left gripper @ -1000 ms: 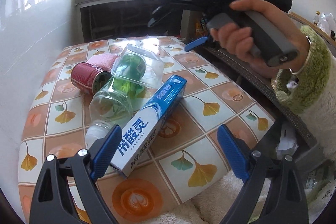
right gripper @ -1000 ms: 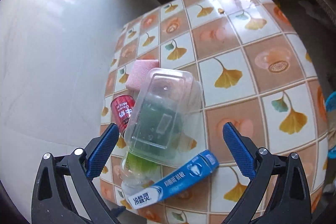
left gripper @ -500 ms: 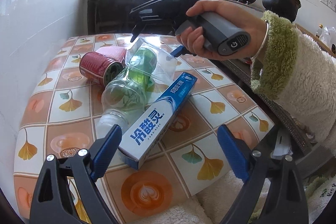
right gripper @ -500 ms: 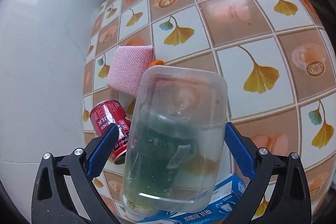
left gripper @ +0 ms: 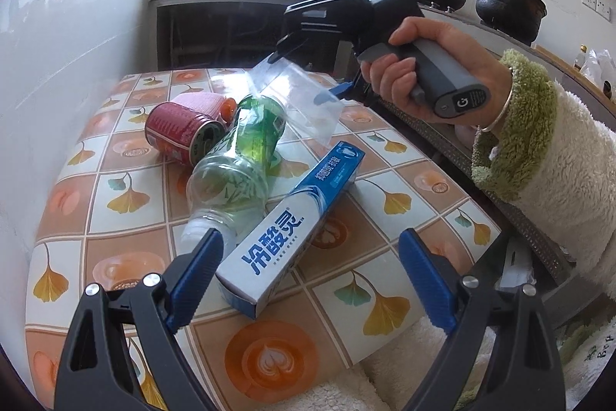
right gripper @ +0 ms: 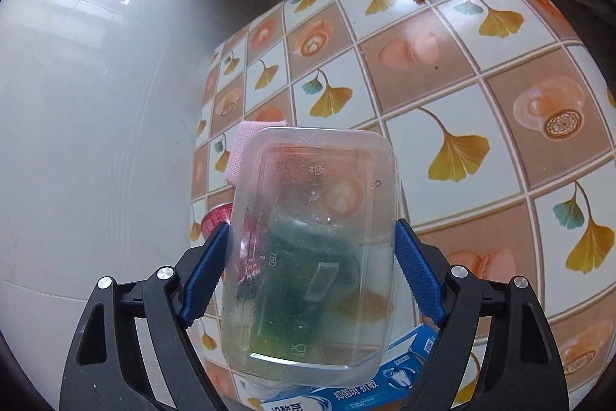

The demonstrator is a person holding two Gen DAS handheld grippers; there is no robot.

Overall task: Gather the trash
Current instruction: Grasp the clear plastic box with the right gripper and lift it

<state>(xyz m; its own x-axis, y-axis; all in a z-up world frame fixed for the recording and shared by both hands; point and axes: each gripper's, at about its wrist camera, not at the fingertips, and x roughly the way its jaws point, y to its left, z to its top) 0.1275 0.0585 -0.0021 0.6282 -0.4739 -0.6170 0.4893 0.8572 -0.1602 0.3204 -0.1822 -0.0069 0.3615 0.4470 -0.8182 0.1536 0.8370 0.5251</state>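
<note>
Right wrist view: right hand-held gripper (right gripper: pixel 310 268), jaws closing, pads touching the clear plastic container (right gripper: pixel 312 253); light, slippery, flexible; hold its long sides gently.

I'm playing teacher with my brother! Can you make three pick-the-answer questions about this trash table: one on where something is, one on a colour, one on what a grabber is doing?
1. Where does the toothpaste box lie?
A. on the table
B. inside the can
C. on the floor

2. What colour is the can?
A. yellow
B. red
C. black

3. What sits between the right gripper pads?
A. the can
B. nothing
C. the clear plastic container

Answers:
1 A, it rests flat on the patterned table.
2 B, its side is red.
3 C, the blue pads flank the container's sides, jaws just closing.
</note>
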